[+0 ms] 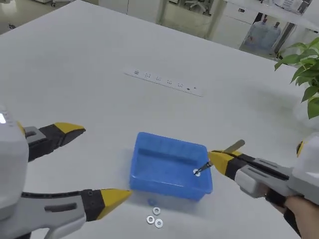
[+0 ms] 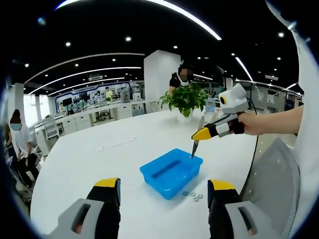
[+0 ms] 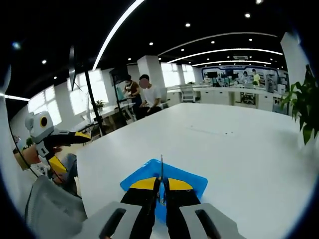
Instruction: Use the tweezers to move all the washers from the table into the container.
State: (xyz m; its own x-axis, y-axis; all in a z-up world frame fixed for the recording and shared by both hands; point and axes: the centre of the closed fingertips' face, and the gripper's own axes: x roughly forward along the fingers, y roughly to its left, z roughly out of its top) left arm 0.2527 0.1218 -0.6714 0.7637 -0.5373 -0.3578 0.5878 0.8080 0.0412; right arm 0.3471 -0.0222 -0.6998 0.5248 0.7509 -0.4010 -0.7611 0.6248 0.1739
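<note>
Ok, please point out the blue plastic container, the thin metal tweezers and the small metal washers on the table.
Blue plastic container [image 1: 167,188]: head view, front wall.
Thin metal tweezers [image 1: 204,166]: head view, shaft near the tips.
Small metal washers [image 1: 156,211]: head view, the washer nearest the container.

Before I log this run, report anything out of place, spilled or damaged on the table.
Nothing stands out. The blue container sits level on the table, three washers lie flat beside it, and the right hand-held gripper holds the tweezers, a washer at their tip, over the container.
</note>
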